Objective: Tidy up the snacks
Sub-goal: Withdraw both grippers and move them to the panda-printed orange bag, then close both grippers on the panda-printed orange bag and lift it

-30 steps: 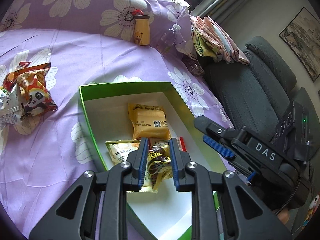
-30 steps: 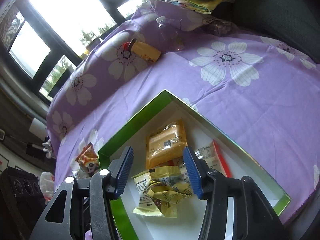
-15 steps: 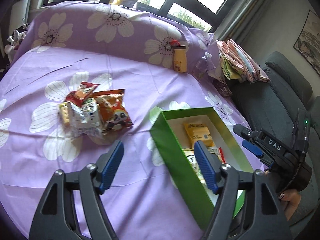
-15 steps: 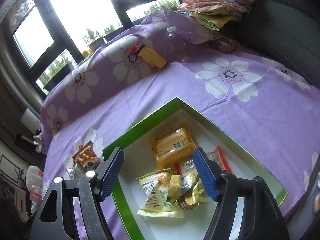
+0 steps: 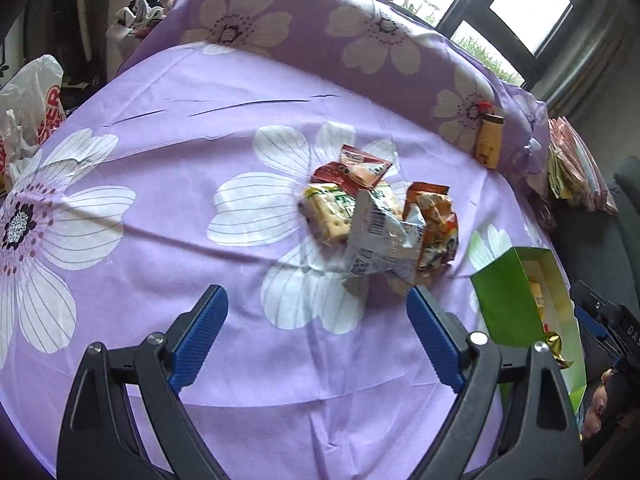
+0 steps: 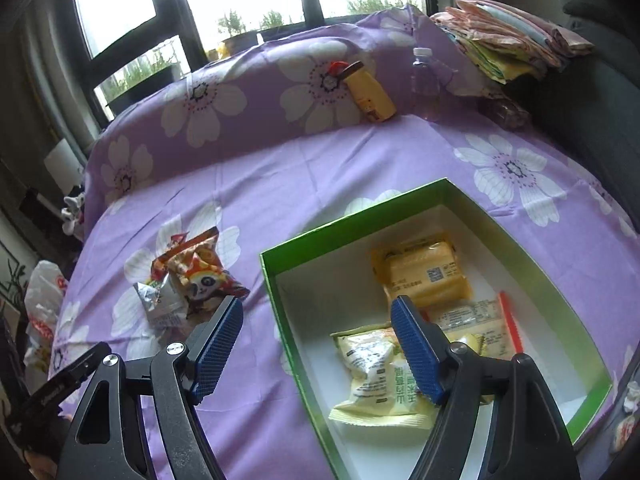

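Two grippers, both empty and with jaws opening wide: left gripper over bare purple floral cloth, short of the loose snack pile; right gripper straddling the near left wall of the green box, one blue pad outside it, the other over the box's white floor. Inside the box: yellow packet toward the far side, pale packet nearer, red-edged wrapper beside them. Left of the box, well apart: snack pile with panda bag on the cloth; beyond the box, against the cushion: yellow bottle.
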Action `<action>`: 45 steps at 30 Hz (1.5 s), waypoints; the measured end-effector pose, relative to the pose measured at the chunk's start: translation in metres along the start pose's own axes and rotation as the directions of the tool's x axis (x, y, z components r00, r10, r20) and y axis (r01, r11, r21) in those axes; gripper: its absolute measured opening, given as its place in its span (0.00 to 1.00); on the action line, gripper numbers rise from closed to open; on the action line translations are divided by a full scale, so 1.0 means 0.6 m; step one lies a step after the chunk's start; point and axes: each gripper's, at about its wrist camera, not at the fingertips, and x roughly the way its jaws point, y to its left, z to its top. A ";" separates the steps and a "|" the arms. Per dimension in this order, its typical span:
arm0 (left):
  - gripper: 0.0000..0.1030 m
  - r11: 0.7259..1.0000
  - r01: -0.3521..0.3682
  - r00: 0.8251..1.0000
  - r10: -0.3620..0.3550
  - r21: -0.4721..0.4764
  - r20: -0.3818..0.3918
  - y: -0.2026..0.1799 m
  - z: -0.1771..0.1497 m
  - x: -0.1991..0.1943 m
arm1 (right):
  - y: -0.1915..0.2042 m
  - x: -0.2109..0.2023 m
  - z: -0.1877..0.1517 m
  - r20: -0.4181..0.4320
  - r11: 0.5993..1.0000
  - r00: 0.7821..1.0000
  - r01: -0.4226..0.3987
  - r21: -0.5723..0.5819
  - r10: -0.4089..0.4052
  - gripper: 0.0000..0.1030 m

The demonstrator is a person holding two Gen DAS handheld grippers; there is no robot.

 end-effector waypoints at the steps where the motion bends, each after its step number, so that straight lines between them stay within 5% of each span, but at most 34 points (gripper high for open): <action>1: 0.88 1.000 -0.019 1.000 0.019 -0.007 0.003 0.006 0.003 0.001 | 0.012 0.002 -0.001 0.006 1.000 1.000 -0.011 -0.008 0.011 0.74; 5: 0.88 0.996 -0.076 0.997 0.077 -0.035 0.012 0.027 0.012 0.005 | 0.073 0.027 0.002 -0.010 0.996 1.000 -0.023 -0.087 0.023 0.74; 12: 0.88 0.998 -0.056 0.998 0.056 -0.022 0.016 0.031 0.016 -0.001 | 0.156 0.135 0.029 -0.154 0.980 0.979 -0.155 -0.125 0.135 0.74; 17: 0.88 0.998 -0.058 0.998 0.058 -0.011 -0.003 0.030 0.017 0.008 | 0.181 0.204 0.046 -0.193 0.983 0.978 -0.110 -0.145 0.081 0.66; 20: 0.88 0.998 -0.058 0.998 0.058 -0.016 -0.006 0.031 0.017 0.010 | 0.177 0.239 0.048 -0.254 0.982 0.960 -0.152 -0.115 0.119 0.66; 24: 0.88 0.998 -0.068 0.998 0.068 0.004 -0.013 0.024 0.015 0.014 | 0.179 0.257 0.036 -0.214 0.980 0.975 -0.089 -0.177 0.050 0.55; 30: 0.88 0.997 -0.070 0.997 0.071 0.043 -0.006 0.011 0.011 0.015 | 0.172 0.230 0.037 -0.164 0.981 0.983 -0.109 -0.161 0.083 0.36; 38: 0.88 0.996 -0.073 0.997 0.073 0.050 -0.007 0.010 0.008 0.013 | 0.165 0.137 0.028 -0.146 0.974 0.976 -0.179 -0.141 0.159 0.35; 45: 0.88 0.993 -0.051 0.999 0.052 0.106 -0.012 -0.020 -0.009 0.010 | 0.164 0.095 -0.058 -0.255 0.955 0.946 -0.248 -0.161 0.202 0.35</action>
